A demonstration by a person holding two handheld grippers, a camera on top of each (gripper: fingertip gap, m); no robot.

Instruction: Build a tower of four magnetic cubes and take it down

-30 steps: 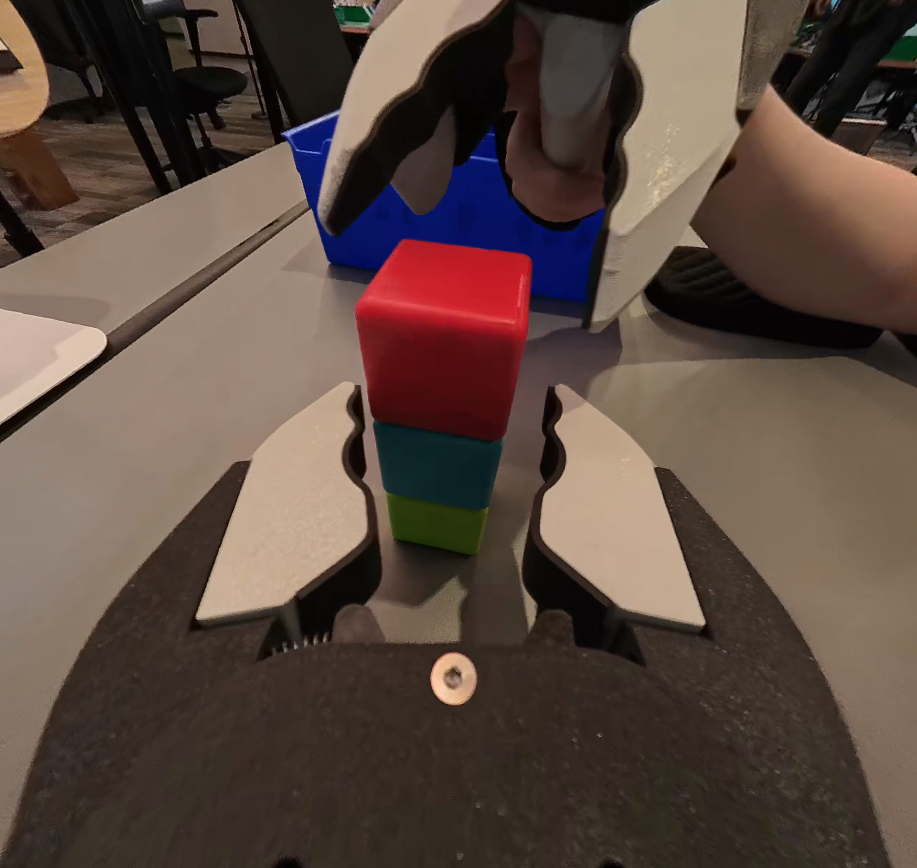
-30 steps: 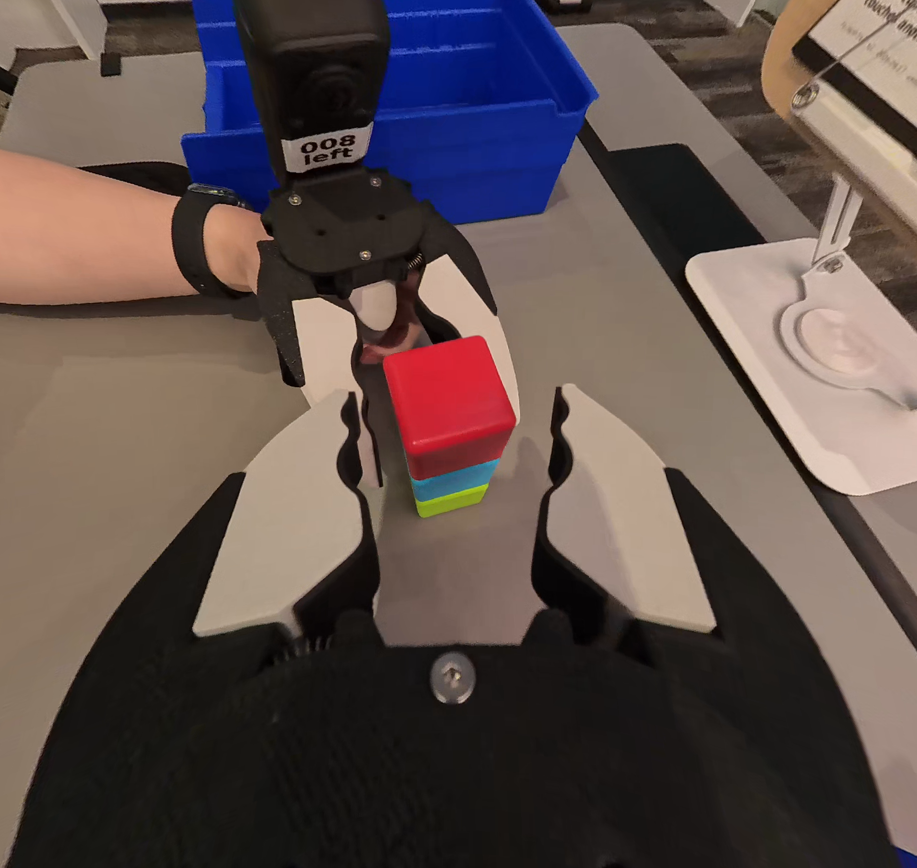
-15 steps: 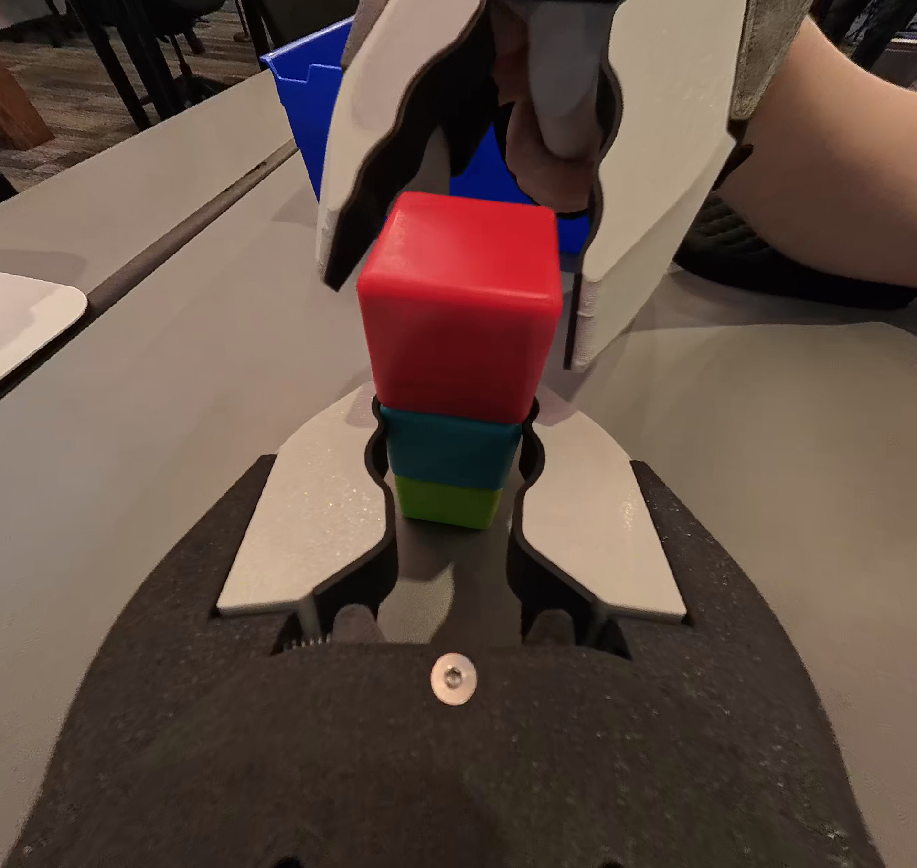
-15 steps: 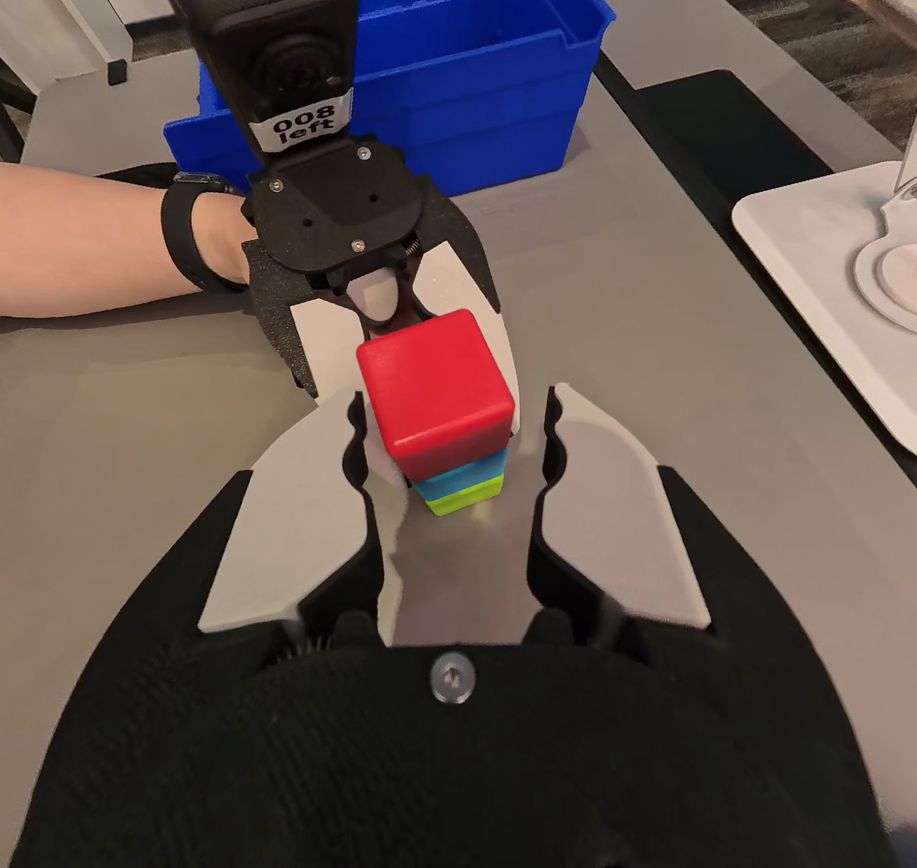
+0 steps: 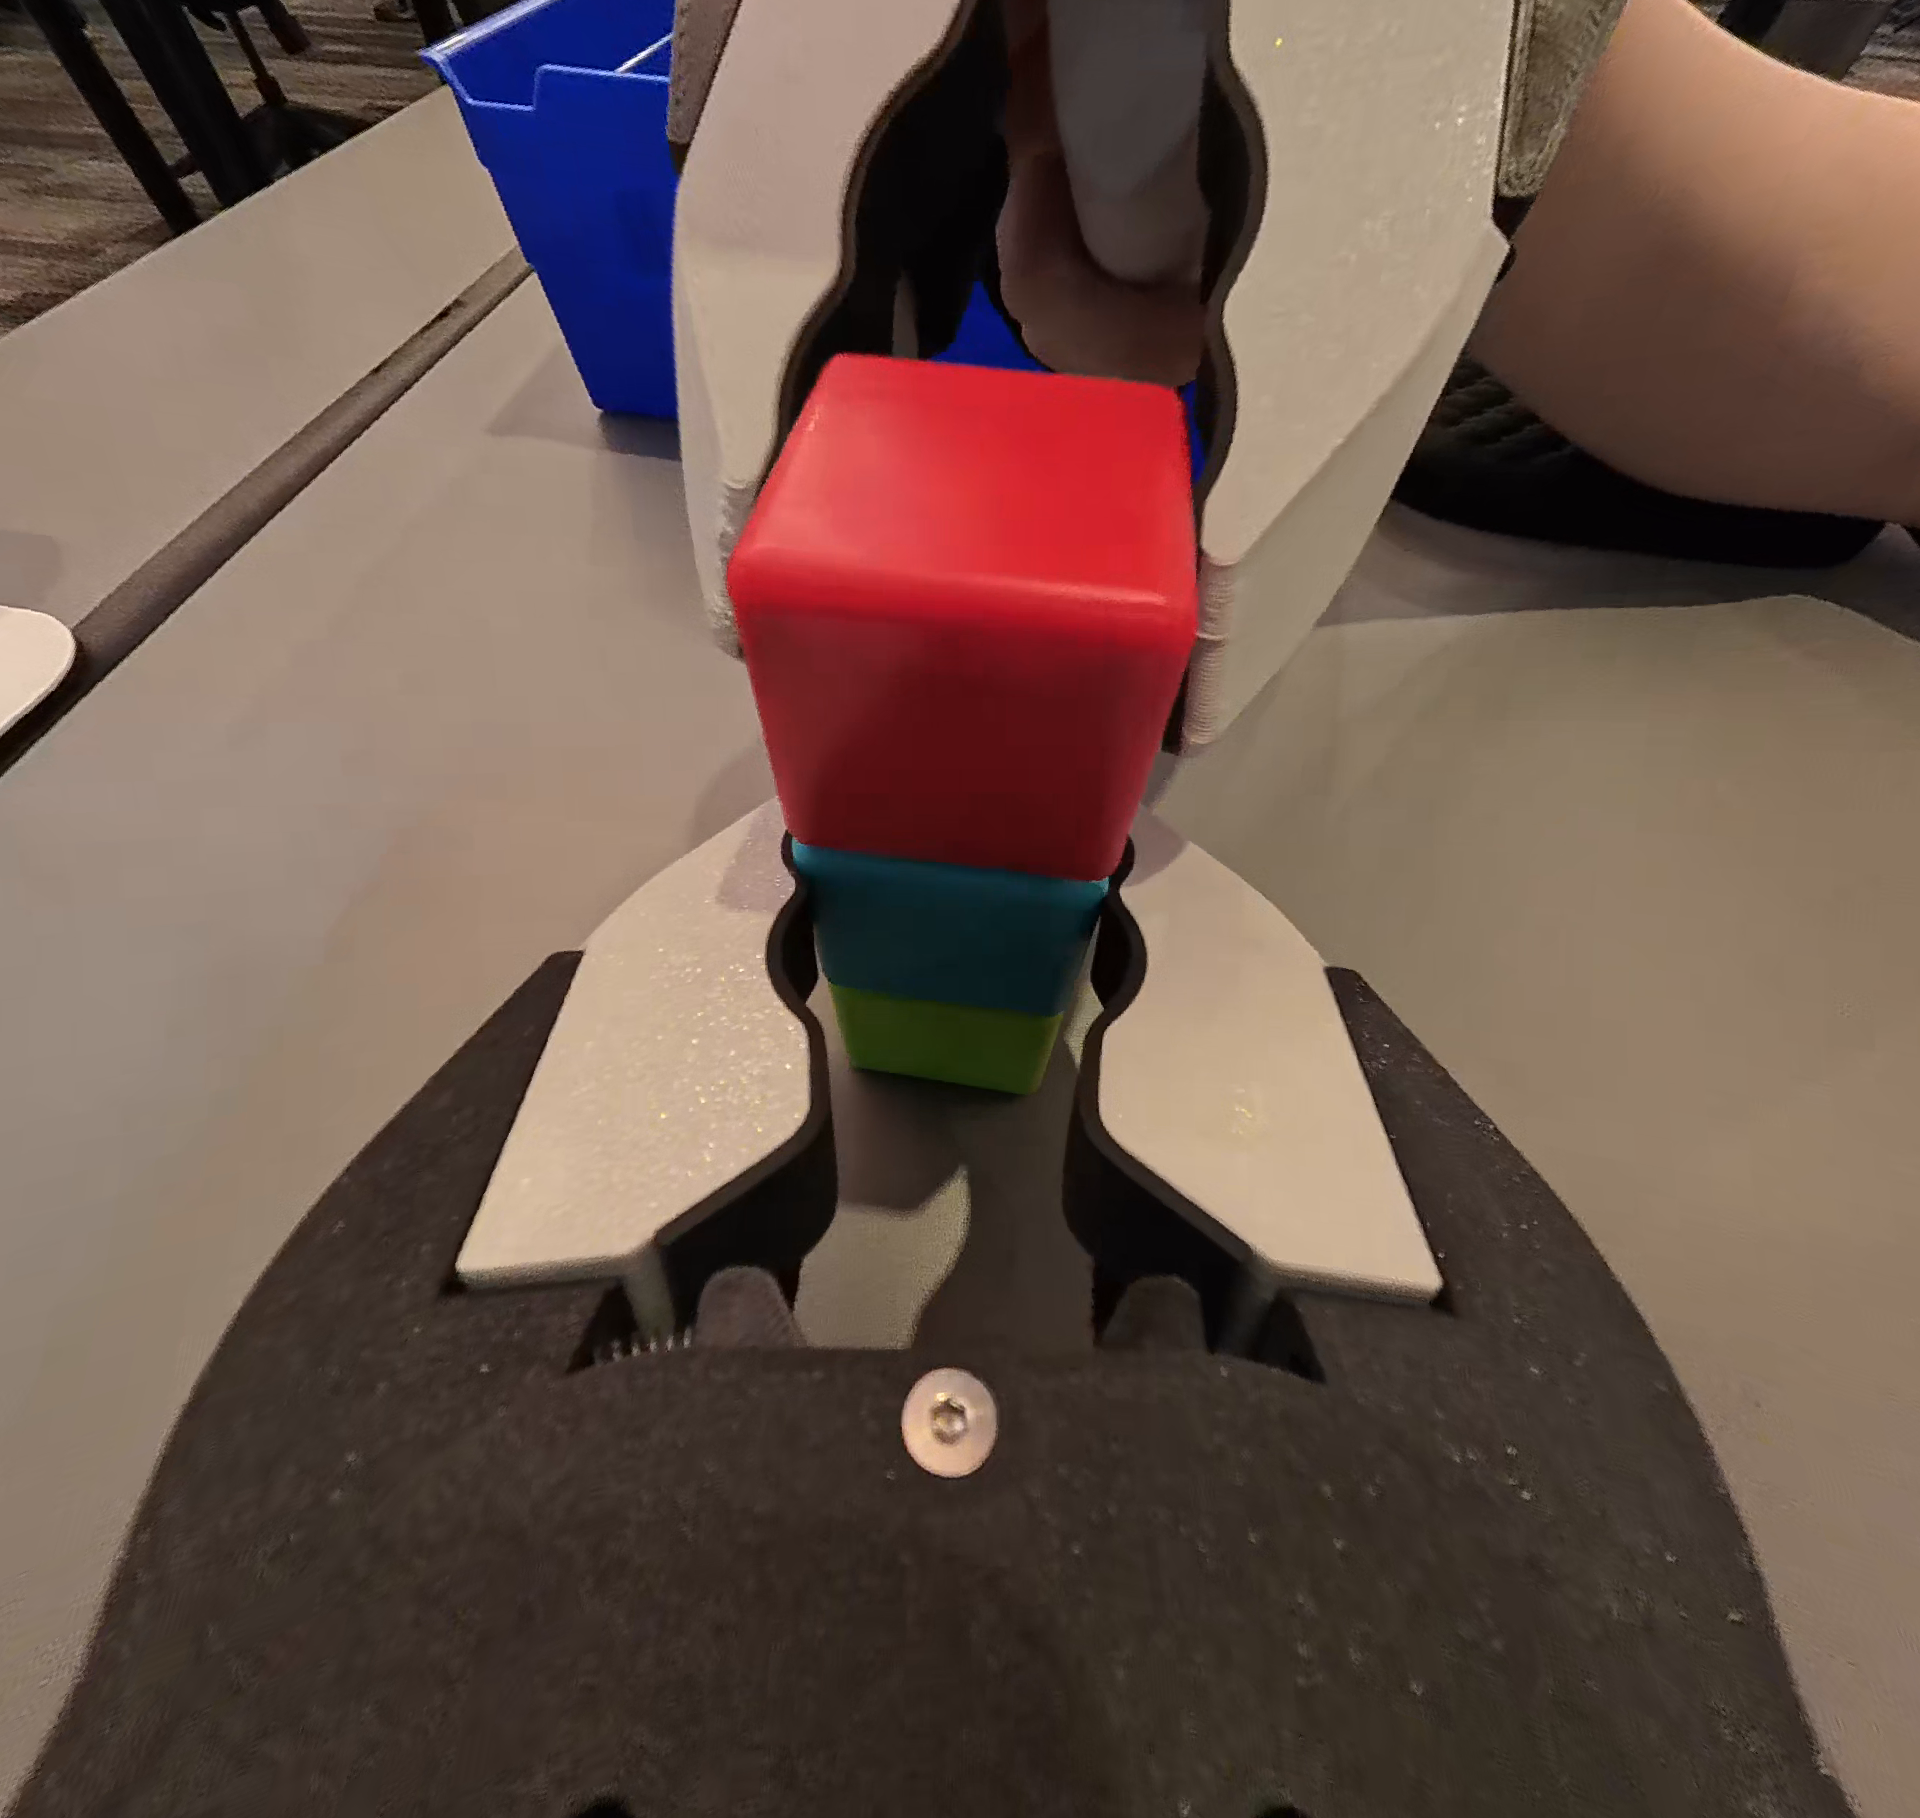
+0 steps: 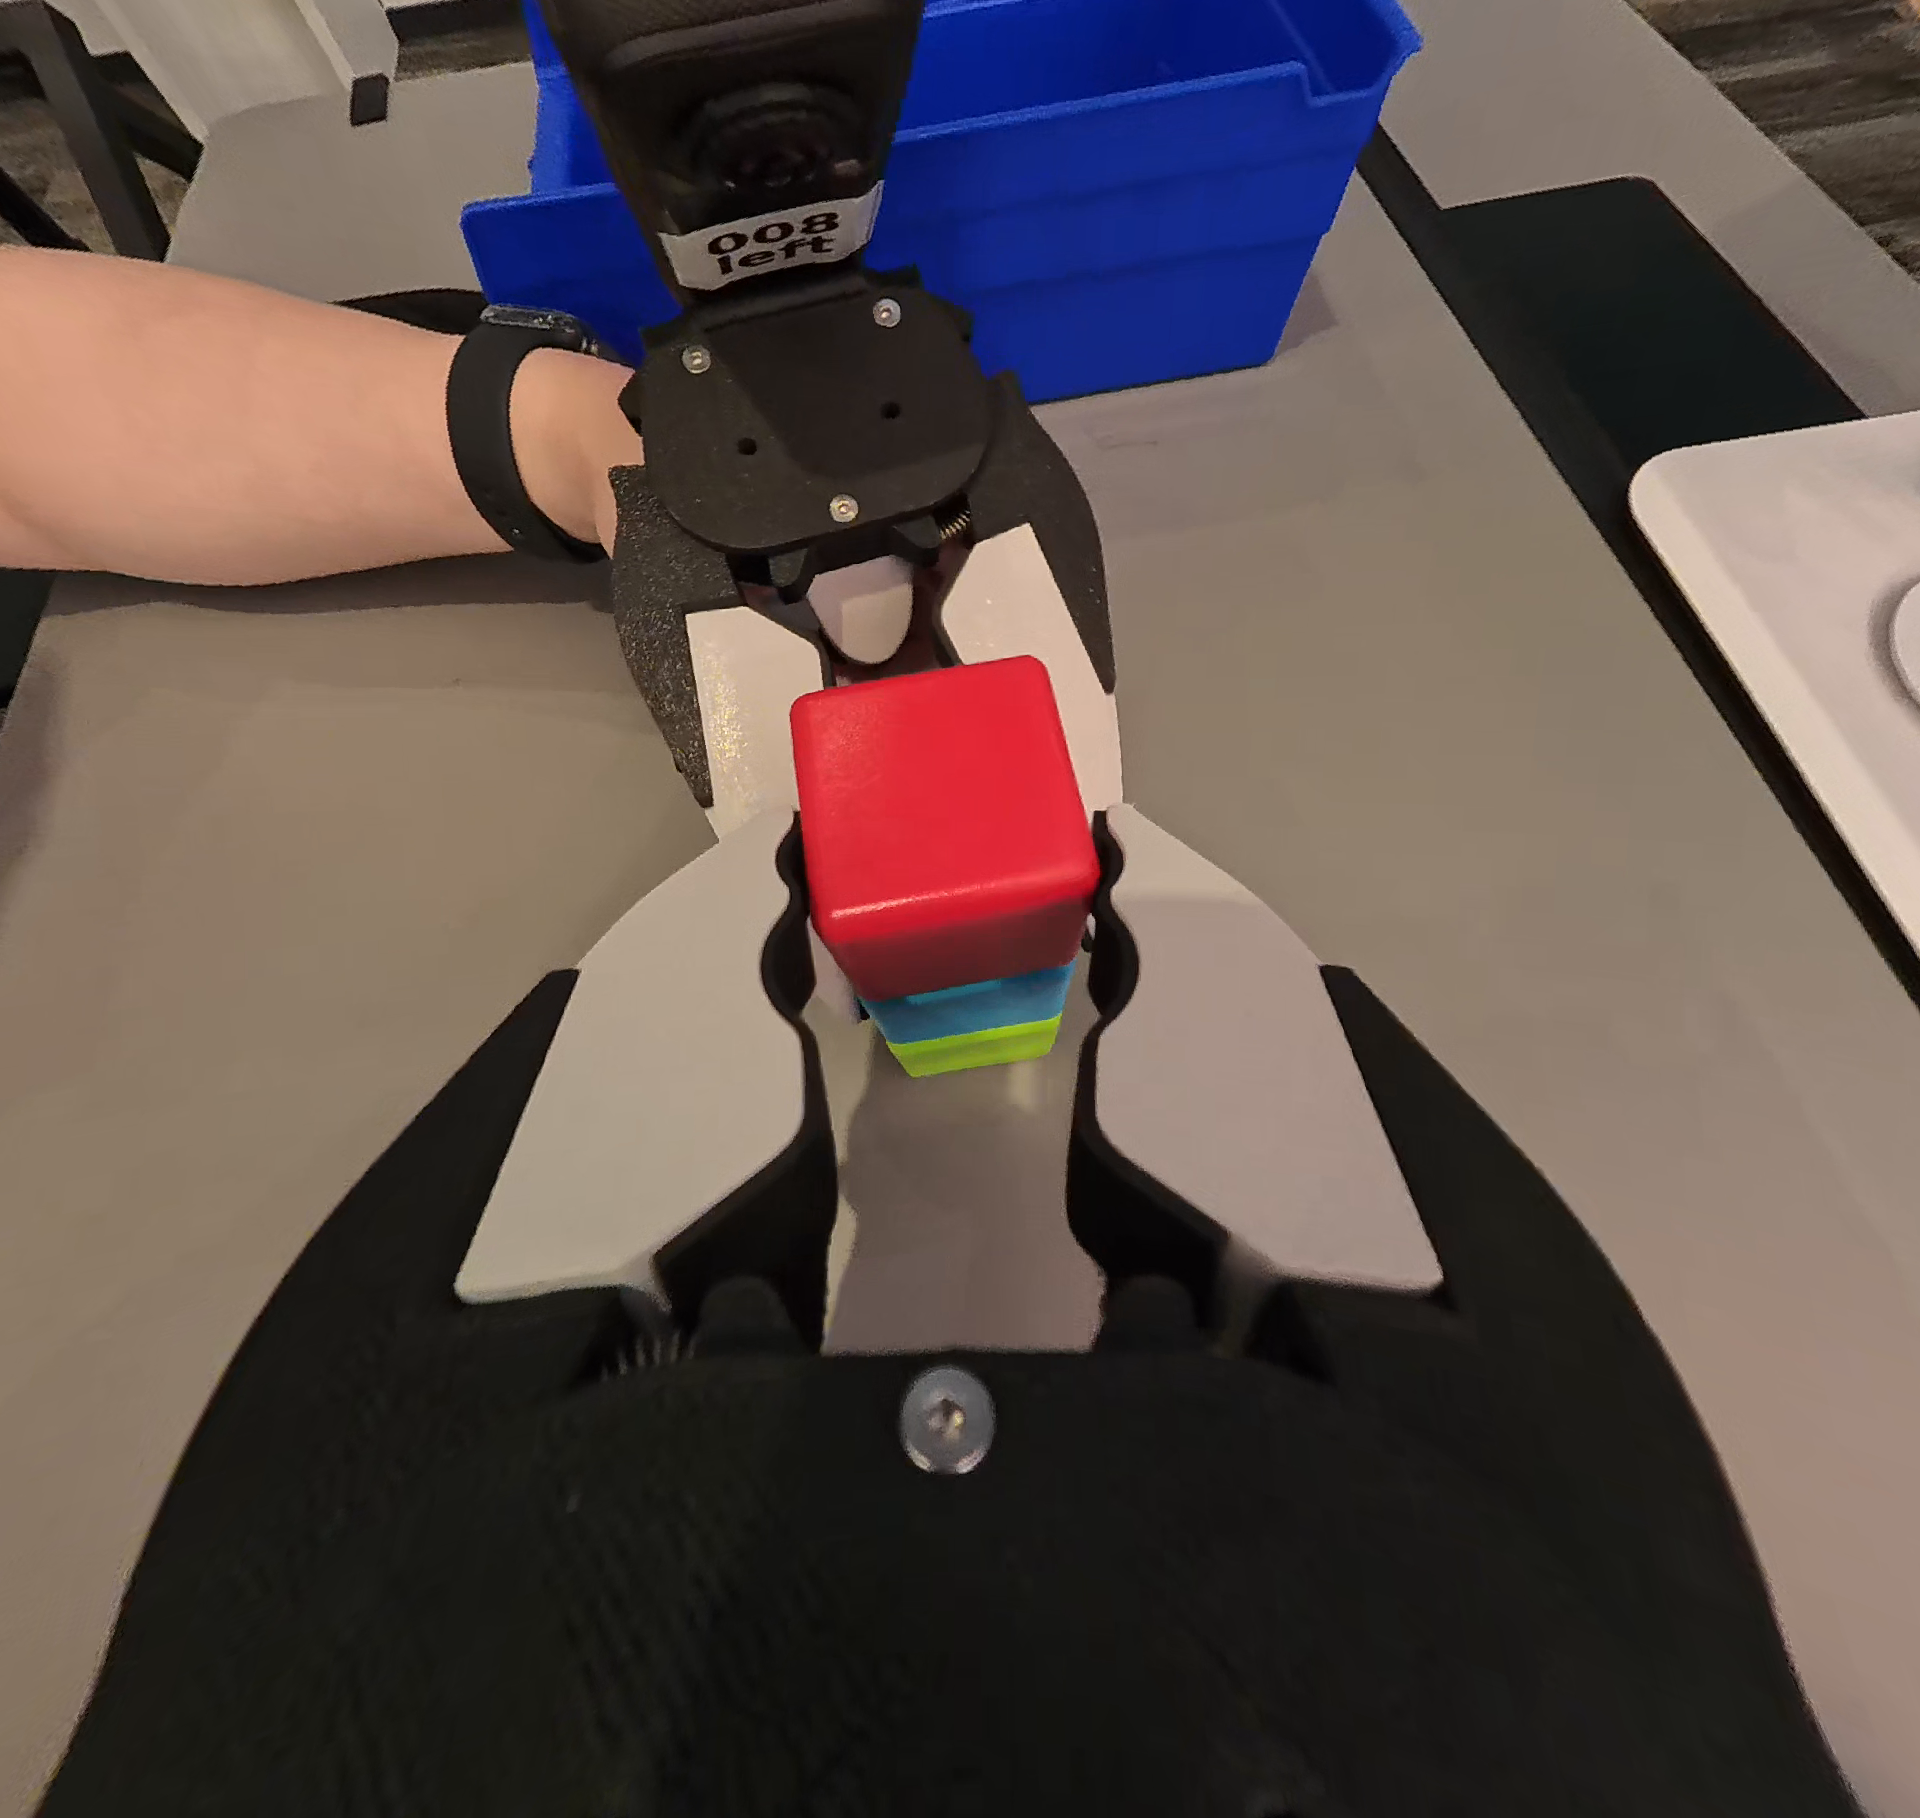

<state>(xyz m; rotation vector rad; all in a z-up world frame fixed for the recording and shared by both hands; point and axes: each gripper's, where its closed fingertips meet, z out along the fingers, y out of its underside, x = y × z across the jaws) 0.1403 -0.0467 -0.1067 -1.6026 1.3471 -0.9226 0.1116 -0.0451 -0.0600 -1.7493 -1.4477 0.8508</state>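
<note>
The step in hand looks like taking the tower down: only three cubes show, stacked upright on the grey desk (image 5: 312, 833), well in from its edges and in front of the blue bin (image 6: 1143, 158) that sits toward the far edge.

Going left to right, the left gripper (image 5: 951, 921) is clenched on the teal cube (image 5: 951, 937), the middle one, a finger pressed to each side, with the green cube (image 5: 945, 1046) under it resting on the desk. The right gripper (image 6: 945, 885) comes in from the opposite side and higher, and is clamped on the red cube (image 6: 935, 812) at the top, its fingers flat against both side faces.

The next move probably calls for lifting or tilting the red cube to break the magnetic hold while the left gripper keeps the lower cubes down.
</note>
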